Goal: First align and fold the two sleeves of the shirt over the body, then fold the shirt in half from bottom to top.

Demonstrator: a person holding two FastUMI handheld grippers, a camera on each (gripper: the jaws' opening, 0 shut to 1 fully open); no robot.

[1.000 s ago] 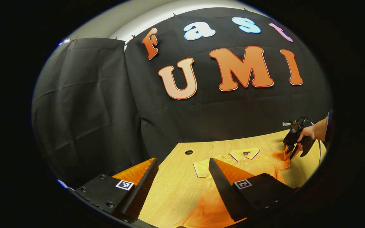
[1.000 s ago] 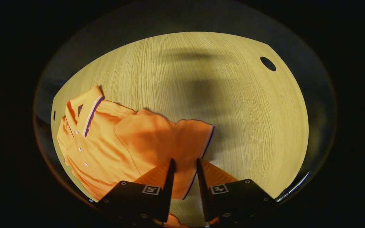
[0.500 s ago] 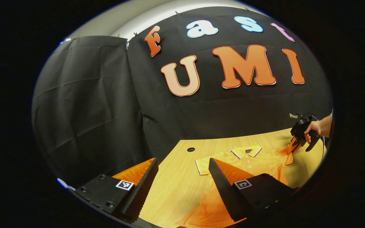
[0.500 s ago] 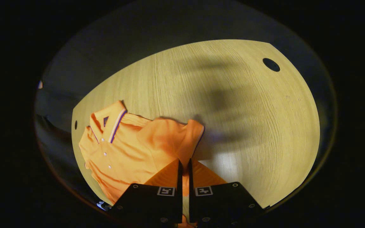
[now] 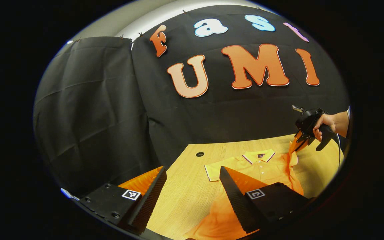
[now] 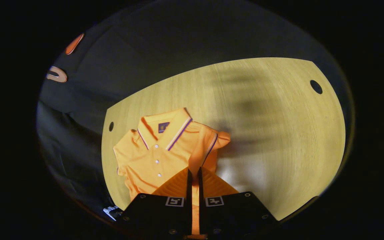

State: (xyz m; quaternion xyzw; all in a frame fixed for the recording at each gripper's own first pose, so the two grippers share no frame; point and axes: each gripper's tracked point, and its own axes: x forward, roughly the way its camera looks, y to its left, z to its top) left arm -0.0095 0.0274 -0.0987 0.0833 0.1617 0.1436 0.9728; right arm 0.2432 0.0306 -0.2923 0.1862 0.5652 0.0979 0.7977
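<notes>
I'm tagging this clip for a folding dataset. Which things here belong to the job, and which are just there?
Part of the job:
orange shirt
its sleeve, pinched and lifted by the right gripper
left gripper, fingers apart

Just there:
wooden table
cable holes in it

This is looking like a staged recording booth rather than a lived-in room. Black cloth (image 5: 105, 110) is hanging as a backdrop along the far edge of a pale wood-grain tabletop (image 6: 272, 140), clipped up against a light wall (image 5: 165, 11) showing above it. Round cable holes (image 5: 199, 154) are sitting near the tabletop's far corners, as on an office desk.
</notes>
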